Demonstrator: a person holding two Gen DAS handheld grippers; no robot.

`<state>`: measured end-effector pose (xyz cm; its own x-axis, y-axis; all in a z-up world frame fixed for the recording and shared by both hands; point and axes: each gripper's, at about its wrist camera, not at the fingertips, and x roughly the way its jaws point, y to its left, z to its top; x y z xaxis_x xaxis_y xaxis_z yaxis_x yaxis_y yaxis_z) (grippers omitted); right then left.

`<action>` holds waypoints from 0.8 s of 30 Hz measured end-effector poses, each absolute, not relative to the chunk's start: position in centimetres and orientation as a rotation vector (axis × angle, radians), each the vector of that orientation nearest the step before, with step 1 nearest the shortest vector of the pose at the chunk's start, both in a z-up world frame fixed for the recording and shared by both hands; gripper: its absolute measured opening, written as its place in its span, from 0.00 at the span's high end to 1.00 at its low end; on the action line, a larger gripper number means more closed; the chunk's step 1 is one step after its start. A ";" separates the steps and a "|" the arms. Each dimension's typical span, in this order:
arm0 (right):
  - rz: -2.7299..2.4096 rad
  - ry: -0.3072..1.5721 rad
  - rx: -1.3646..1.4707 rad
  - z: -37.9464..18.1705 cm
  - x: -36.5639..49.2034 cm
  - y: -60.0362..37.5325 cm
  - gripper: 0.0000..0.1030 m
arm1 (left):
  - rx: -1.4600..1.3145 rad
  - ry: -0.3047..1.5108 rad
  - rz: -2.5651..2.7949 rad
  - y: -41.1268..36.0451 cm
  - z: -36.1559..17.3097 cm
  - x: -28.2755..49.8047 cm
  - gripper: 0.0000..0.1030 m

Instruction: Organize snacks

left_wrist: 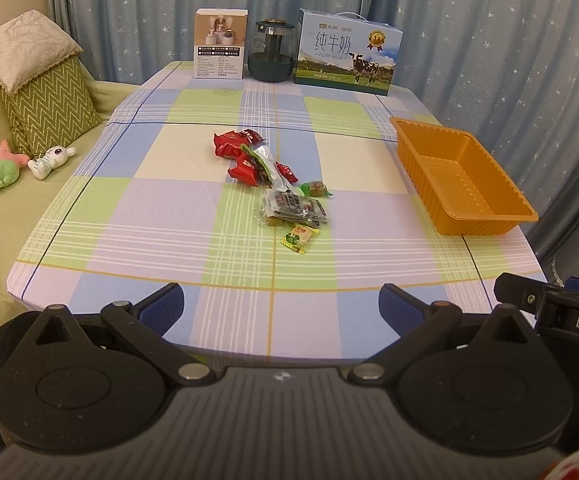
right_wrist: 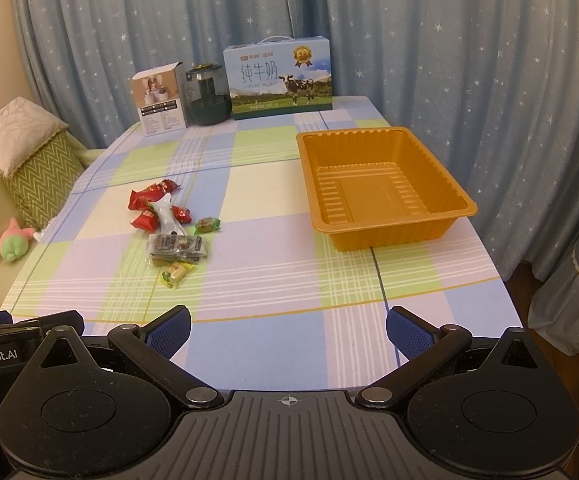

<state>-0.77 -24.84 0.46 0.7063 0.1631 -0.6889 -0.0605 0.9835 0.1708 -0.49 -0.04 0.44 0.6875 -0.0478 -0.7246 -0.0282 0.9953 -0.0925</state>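
Note:
A pile of wrapped snacks [left_wrist: 273, 178] lies mid-table: several red packets [left_wrist: 233, 142], a clear dark packet [left_wrist: 293, 206], a green candy [left_wrist: 314, 189] and a yellow candy [left_wrist: 299, 238]. The pile also shows in the right wrist view [right_wrist: 171, 226]. An empty orange tray [left_wrist: 461, 176] [right_wrist: 381, 186] stands on the table's right side. My left gripper [left_wrist: 281, 304] is open and empty above the near table edge. My right gripper [right_wrist: 287, 330] is open and empty, also at the near edge, to the right of the left one.
A milk carton box [left_wrist: 347, 54], a dark glass jar [left_wrist: 271, 52] and a small white box [left_wrist: 219, 44] stand along the table's back edge. A sofa with cushions [left_wrist: 45, 108] and plush toys [left_wrist: 1, 166] is at the left. Blue curtains hang behind.

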 end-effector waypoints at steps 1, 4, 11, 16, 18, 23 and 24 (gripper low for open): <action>0.125 0.777 0.139 0.5 -0.8 -24.8 0.00 | -0.100 0.813 -0.011 -0.1 0.4 -0.5 0.00; 0.124 0.776 0.140 0.6 -0.7 -24.8 0.00 | -0.098 0.813 -0.012 -0.1 0.5 -0.5 0.00; 0.125 0.775 0.140 0.7 -0.6 -24.8 0.00 | -0.097 0.813 -0.014 -0.3 0.6 -0.4 0.00; 0.125 0.774 0.139 0.8 -0.6 -24.8 0.00 | -0.097 0.812 -0.014 -0.3 0.6 -0.4 0.00; 0.125 0.773 0.140 0.9 -0.6 -24.8 0.00 | -0.098 0.813 -0.016 -0.3 0.7 -0.4 0.00; 0.126 0.773 0.141 1.0 -0.5 -24.7 0.00 | -0.100 0.813 -0.019 -0.2 0.8 -0.3 0.00; 0.126 0.773 0.140 1.0 -0.4 -24.7 0.00 | -0.099 0.813 -0.019 -0.2 0.8 -0.3 0.00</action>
